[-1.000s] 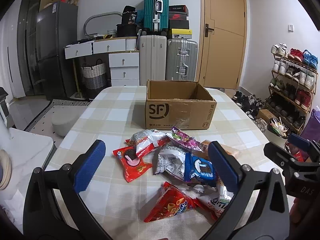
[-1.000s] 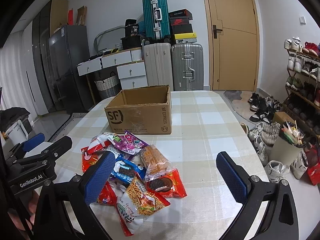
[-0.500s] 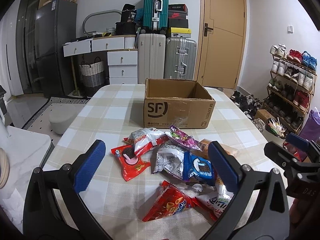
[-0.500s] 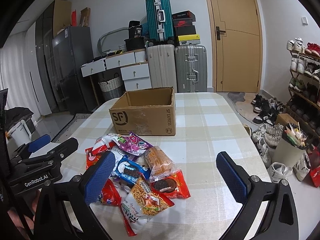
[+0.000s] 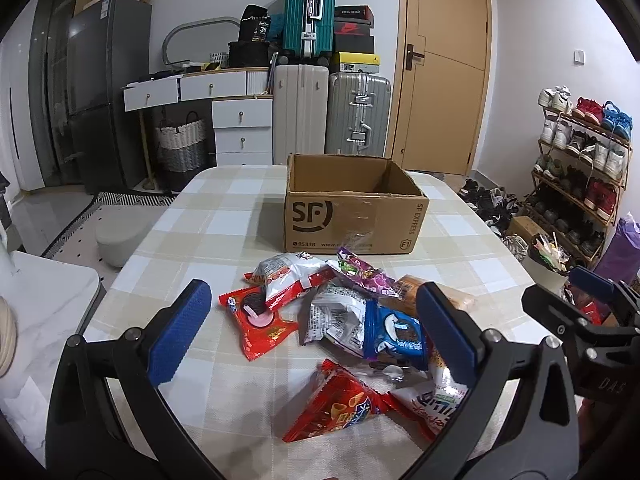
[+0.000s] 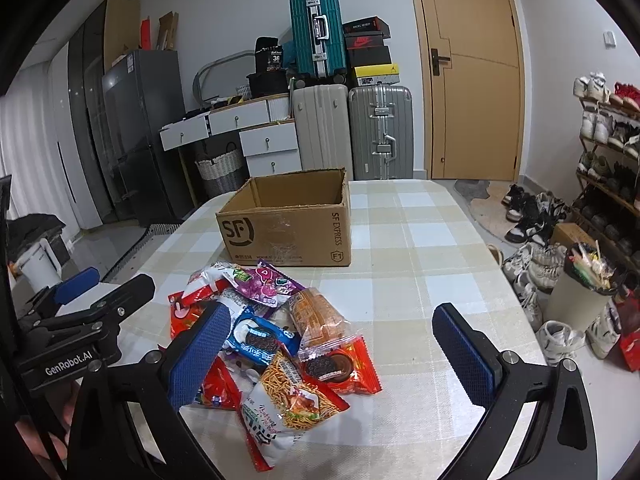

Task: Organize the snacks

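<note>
With both the left tongs [image 5: 310,330] and right tongs [image 6: 332,354] hovering wide open and empty over the heap of crinkly snack packets [image 6: 276,332] lying on the checked surface [image 6: 420,280] just before the open brown cardboard box [image 6: 286,222], the best approach is pinching one top packet by its edge.

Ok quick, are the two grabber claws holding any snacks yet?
Left gripper: open, holding nothing, above the snack pile.
Right gripper: open, holding nothing.

Snack pile [image 5: 344,320] lies on table [image 5: 208,216] before cardboard box [image 5: 352,216].
</note>
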Tool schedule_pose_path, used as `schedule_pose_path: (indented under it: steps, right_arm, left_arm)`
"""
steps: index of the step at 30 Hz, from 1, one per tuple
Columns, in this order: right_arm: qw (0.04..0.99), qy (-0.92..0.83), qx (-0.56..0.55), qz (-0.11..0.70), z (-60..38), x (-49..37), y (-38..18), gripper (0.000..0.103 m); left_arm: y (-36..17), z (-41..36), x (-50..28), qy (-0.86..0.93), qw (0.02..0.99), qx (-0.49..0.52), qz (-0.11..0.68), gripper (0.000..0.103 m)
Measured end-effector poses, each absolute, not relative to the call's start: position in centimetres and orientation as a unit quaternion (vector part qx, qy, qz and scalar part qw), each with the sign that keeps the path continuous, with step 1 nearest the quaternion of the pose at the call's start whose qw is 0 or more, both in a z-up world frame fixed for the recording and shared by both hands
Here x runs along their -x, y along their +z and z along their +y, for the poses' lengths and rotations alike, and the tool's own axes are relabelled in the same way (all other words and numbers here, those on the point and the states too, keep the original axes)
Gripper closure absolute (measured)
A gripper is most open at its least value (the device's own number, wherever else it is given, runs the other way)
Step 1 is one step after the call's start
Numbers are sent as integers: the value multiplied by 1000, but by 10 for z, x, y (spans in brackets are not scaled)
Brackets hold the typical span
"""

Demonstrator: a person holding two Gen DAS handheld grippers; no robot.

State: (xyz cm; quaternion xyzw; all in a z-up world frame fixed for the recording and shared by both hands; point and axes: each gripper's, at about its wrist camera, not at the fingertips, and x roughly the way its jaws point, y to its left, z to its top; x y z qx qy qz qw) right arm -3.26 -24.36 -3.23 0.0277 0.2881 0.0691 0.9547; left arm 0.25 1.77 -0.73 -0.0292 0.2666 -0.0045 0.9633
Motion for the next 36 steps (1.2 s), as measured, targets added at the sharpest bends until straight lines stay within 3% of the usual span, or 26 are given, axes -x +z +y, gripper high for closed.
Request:
schedule_pose_path:
  steps: [22, 36]
  right_arm:
    - [957, 72, -28, 281, -246, 35, -29, 0]
    - [935, 154, -67, 313, -249, 27, -46, 0]
  left_arm:
    - [-11, 25, -5, -43, 957, 38, 285, 1]
    - [-74, 24, 0, -101, 922, -34, 373, 1]
